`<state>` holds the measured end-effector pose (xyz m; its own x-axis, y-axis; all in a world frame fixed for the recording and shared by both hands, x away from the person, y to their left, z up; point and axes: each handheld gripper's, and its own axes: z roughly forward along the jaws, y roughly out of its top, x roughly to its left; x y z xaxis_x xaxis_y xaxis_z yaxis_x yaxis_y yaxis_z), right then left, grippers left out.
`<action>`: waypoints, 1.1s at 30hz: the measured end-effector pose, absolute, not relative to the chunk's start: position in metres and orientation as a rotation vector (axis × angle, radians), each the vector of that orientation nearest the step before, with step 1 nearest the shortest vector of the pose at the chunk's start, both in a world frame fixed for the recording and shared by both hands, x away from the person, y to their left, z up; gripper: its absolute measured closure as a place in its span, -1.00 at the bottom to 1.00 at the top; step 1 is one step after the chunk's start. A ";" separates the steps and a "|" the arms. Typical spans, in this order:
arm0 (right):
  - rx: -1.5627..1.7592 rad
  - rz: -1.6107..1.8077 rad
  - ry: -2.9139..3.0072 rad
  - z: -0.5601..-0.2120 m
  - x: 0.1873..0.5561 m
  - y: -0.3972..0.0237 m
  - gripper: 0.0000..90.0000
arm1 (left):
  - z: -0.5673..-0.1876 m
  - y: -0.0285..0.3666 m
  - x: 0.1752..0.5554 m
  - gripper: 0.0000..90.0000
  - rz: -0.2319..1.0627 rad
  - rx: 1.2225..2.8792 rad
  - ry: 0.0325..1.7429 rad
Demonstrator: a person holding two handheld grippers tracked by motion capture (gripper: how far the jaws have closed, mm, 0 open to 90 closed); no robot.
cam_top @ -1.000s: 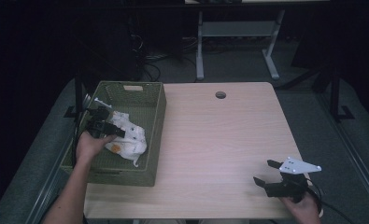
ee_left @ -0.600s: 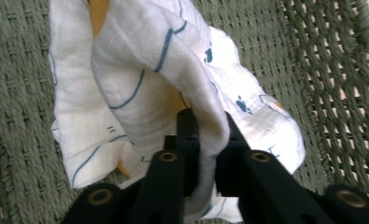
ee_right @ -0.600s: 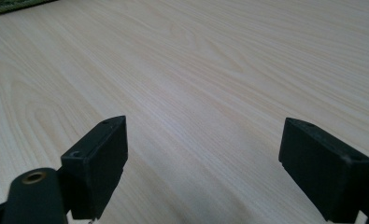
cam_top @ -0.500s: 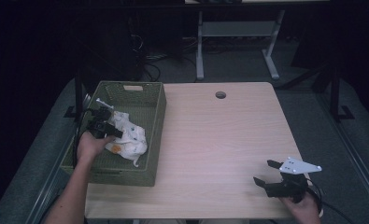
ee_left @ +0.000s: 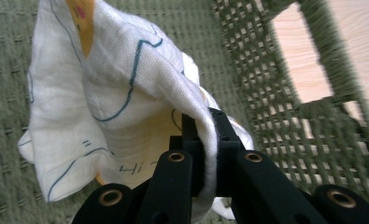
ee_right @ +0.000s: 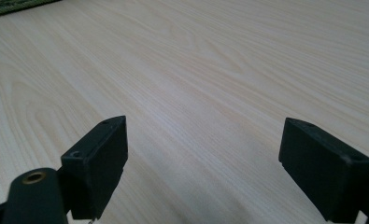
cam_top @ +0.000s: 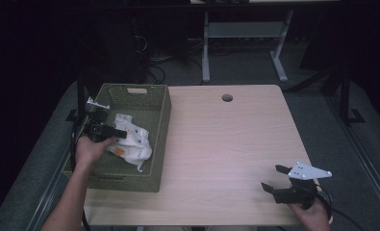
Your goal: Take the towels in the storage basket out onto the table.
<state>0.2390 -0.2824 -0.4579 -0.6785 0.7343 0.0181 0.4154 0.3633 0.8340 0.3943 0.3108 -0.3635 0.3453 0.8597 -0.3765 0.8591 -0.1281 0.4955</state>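
A white cloth [cam_top: 132, 140] with blue lines and orange patches lies crumpled in a green woven basket [cam_top: 125, 182] at the table's left. My left gripper [cam_top: 121, 134] reaches into the basket from the left. In the left gripper view a fold of the cloth [ee_left: 126, 93] is pinched between the black jaws of the left gripper [ee_left: 205, 128], which are shut on it. My right gripper [cam_top: 273, 177] rests near the table's front right corner. Its jaws stand wide apart over bare wood, and the right gripper [ee_right: 205, 144] has nothing between them.
The light wooden table [cam_top: 226, 144] has a round cable hole [cam_top: 227, 97] near its far edge. The basket's woven wall [ee_left: 285, 93] rises close beside the cloth. Dark floor, cables and a metal desk frame [cam_top: 245, 33] lie beyond the table.
The left hand has shifted slightly inside the basket at the cloth. The right hand and its gripper have stayed where they were.
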 end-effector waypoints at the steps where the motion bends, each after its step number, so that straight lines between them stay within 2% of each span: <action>1: 1.007 1.234 2.272 -0.458 0.239 -0.282 -0.67 | -0.362 0.311 0.393 0.93 -0.001 1.955 1.490; 16: 1.009 1.230 2.271 -0.458 0.239 -0.282 -0.66 | -0.354 0.314 0.380 0.93 -0.053 1.816 1.372; 33: 1.012 1.228 2.263 -0.457 0.239 -0.283 -0.66 | -0.350 0.327 0.370 0.93 -0.096 1.673 1.322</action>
<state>0.2387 -0.2829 -0.4572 -0.6724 0.7401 0.0138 0.4149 0.3614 0.8350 0.3703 0.3269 -0.3495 0.4082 0.7070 -0.5775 0.7829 0.0542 0.6198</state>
